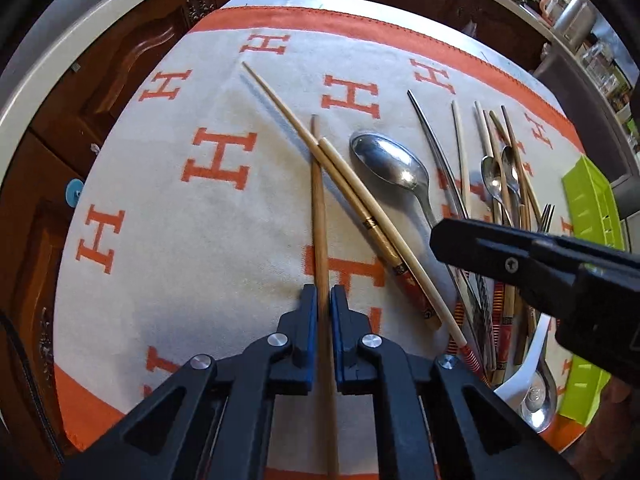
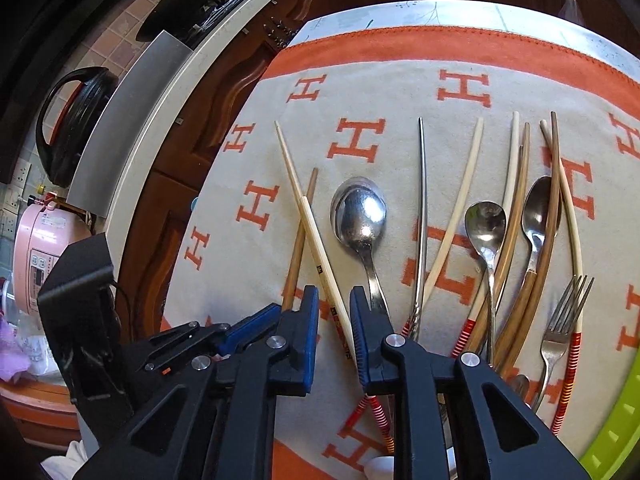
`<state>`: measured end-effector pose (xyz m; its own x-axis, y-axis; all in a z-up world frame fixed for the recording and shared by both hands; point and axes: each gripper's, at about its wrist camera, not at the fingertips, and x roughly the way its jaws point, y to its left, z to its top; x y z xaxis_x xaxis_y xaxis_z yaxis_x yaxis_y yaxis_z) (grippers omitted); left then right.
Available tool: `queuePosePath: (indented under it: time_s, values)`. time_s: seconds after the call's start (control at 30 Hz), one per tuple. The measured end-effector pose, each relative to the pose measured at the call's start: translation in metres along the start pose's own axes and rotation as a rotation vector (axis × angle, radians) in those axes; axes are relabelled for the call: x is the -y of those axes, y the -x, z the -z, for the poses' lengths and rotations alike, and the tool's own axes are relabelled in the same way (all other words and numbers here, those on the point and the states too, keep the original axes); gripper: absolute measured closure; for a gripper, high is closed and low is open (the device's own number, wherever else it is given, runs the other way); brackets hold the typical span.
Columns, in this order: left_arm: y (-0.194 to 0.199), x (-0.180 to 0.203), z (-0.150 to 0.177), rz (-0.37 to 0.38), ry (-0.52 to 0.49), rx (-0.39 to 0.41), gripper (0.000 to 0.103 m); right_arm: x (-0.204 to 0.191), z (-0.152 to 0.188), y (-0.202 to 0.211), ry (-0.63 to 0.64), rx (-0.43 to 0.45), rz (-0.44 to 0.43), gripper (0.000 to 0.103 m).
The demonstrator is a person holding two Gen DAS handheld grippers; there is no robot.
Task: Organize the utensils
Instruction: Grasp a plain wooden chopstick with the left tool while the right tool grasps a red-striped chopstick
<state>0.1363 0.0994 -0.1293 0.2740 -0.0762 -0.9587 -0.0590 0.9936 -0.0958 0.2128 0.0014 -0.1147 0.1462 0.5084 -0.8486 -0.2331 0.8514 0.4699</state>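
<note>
**Bench:** Status, starting from the left?

**Operator:** My left tool (image 1: 323, 296) points steeply down at the H-patterned cloth (image 1: 160, 200) that covers the desk. It is clamped shut on a brown wooden chopstick (image 1: 318, 200). Both blue pads sit tight against the shaft, near its thicker end. The thin tip points away from me.

**Bench:** Anything touching that chopstick?

**Operator:** Yes. Two pale chopsticks (image 1: 352, 192) lie diagonally across it, well ahead of the pads. Just right of them a large steel spoon (image 1: 384, 160) lies bowl up, apart from them.

**Bench:** And the right side?

**Operator:** My right tool (image 2: 335, 300) is partly open. The printed pale chopstick (image 2: 316, 248) runs between its jaws, with a clear gap on the left pad's side. I cannot tell whether the right pad touches it. The large spoon's handle disappears behind the right finger.

**Bench:** The remaining utensils?

**Operator:** Further right there is a thin metal chopstick (image 2: 421, 200). Beyond it is a loose heap of two small spoons (image 2: 486, 224), more pale and brown chopsticks, some with red-striped ends, and a fork (image 2: 560, 332). At the far right edge sits a lime-green tray (image 2: 612, 432). I see no utensils on the part of it that is in view.
</note>
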Motion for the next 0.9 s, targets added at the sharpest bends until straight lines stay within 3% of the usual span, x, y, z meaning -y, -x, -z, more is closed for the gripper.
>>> queuePosePath:
  time_s: [0.43, 0.7, 0.77, 0.9]
  values:
    - [0.012, -0.067, 0.024, 0.014, 0.110, -0.001, 0.099, -0.003, 0.020, -0.023, 0.070, -0.087, 0.065, 0.085]
    - [0.015, -0.076, 0.032, 0.033, 0.121, -0.001, 0.099, -0.012, 0.020, -0.033, 0.118, -0.077, 0.131, 0.085]
    - [0.017, -0.079, 0.035, 0.039, 0.122, 0.000, 0.099, -0.013, 0.019, -0.033, 0.118, -0.075, 0.130, 0.093]
    - [0.016, -0.078, 0.035, 0.047, 0.121, 0.007, 0.099, -0.019, 0.019, -0.025, 0.137, -0.019, 0.132, 0.095]
